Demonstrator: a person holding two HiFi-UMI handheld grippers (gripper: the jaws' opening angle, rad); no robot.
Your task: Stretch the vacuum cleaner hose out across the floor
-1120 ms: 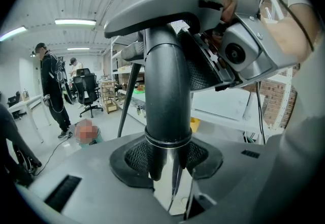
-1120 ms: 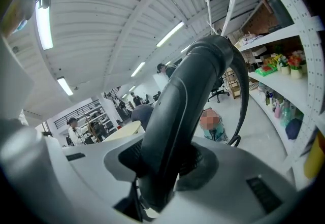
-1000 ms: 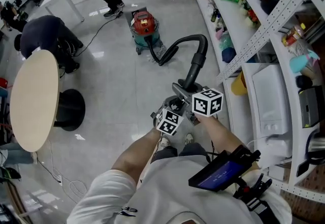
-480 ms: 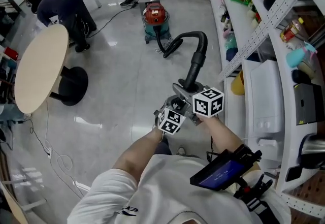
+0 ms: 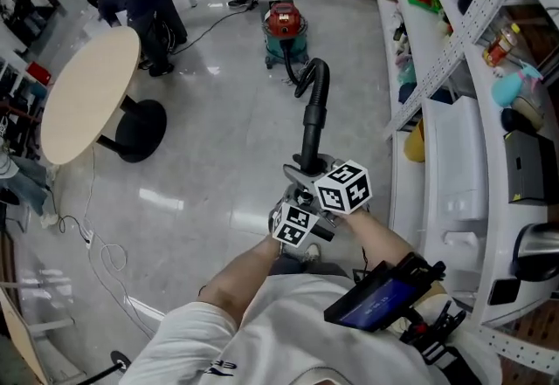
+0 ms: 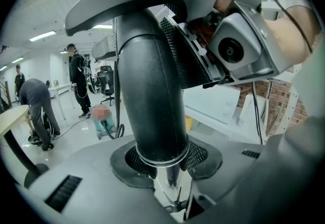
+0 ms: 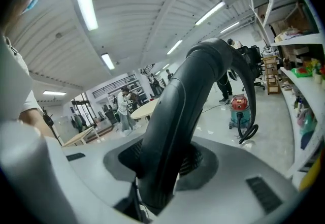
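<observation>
- Hose (image 5: 313, 108), black and flexible, nearly straight from red-and-teal canister vacuum (image 5: 286, 24); one bend beside it remains.
- Left gripper (image 6: 161, 159), jaws just tightening, and right gripper (image 7: 161, 167) clamp its end.

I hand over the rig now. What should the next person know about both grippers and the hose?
Left gripper: shut on the hose end; jaws just tightened slightly.
Right gripper: shut on the same end.
Vacuum cleaner stands ahead on the floor.
Done: hose mostly straight.
To do: one bend remains by the vacuum cleaner; probably pull back further, then lay the end down.
</observation>
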